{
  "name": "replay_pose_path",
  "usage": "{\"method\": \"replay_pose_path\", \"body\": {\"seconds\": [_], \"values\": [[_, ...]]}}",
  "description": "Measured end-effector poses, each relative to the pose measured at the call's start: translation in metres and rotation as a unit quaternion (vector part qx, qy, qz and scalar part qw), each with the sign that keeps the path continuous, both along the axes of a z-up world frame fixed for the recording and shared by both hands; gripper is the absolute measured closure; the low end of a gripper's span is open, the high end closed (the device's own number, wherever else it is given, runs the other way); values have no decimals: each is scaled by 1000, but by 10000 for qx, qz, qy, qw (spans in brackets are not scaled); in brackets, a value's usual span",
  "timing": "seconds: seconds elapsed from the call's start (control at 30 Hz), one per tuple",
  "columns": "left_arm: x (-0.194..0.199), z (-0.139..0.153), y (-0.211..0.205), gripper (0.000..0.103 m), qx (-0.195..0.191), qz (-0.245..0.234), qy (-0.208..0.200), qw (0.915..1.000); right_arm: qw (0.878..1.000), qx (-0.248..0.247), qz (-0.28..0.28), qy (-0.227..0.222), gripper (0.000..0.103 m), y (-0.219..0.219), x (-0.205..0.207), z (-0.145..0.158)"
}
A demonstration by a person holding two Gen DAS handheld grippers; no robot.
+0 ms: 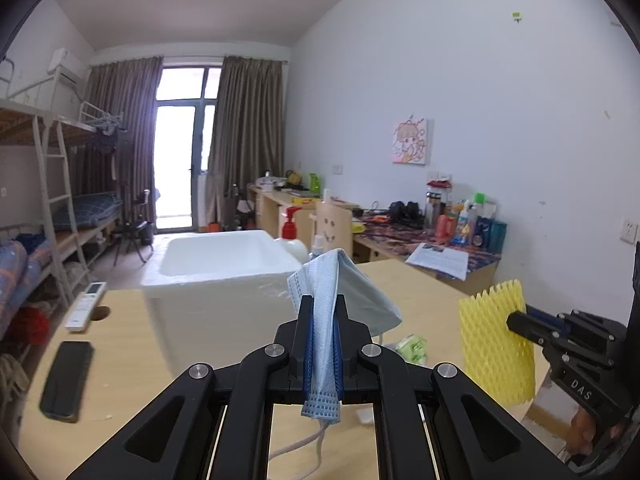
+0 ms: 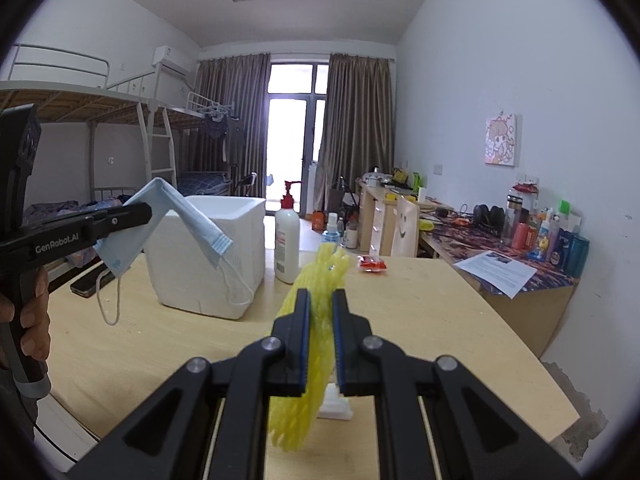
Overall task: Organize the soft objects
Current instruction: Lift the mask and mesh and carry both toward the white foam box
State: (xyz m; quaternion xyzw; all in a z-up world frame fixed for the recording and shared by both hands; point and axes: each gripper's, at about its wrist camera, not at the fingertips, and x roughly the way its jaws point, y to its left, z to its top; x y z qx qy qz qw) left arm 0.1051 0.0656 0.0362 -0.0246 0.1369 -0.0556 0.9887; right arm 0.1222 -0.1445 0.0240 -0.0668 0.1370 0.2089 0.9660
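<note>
My left gripper [image 1: 323,300] is shut on a light blue face mask [image 1: 352,288], held above the wooden table; the mask's ear loops hang down. It also shows in the right wrist view [image 2: 188,216], pinched by the left gripper [image 2: 148,210]. My right gripper [image 2: 320,294] is shut on a yellow foam net sleeve [image 2: 310,360], also held above the table. In the left wrist view the sleeve [image 1: 494,344] hangs from the right gripper [image 1: 514,320] at the right. A white foam box [image 1: 224,276] stands open just beyond the mask, and shows in the right wrist view [image 2: 224,248].
On the table [image 2: 420,320] stand a pump bottle [image 2: 287,240] and a small spray bottle [image 2: 331,232], with a red packet [image 2: 373,265], a black phone [image 1: 66,380], a white remote [image 1: 86,306] and a green packet [image 1: 412,348]. Cluttered desks line the right wall.
</note>
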Motion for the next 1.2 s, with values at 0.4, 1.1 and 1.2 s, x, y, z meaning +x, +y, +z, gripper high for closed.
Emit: {"method": "replay_pose_path", "body": {"seconds": [0.4, 1.1, 1.2], "values": [[-36, 8, 15, 95, 127, 413, -132, 9990, 9983, 135, 554, -95, 90, 27, -11, 4], [-65, -1, 49, 95, 130, 1098, -24, 9939, 9905, 153, 1360, -137, 90, 67, -20, 5], [-65, -1, 48, 95, 108, 1073, -7, 9942, 9899, 145, 1404, -141, 90, 67, -22, 6]]}}
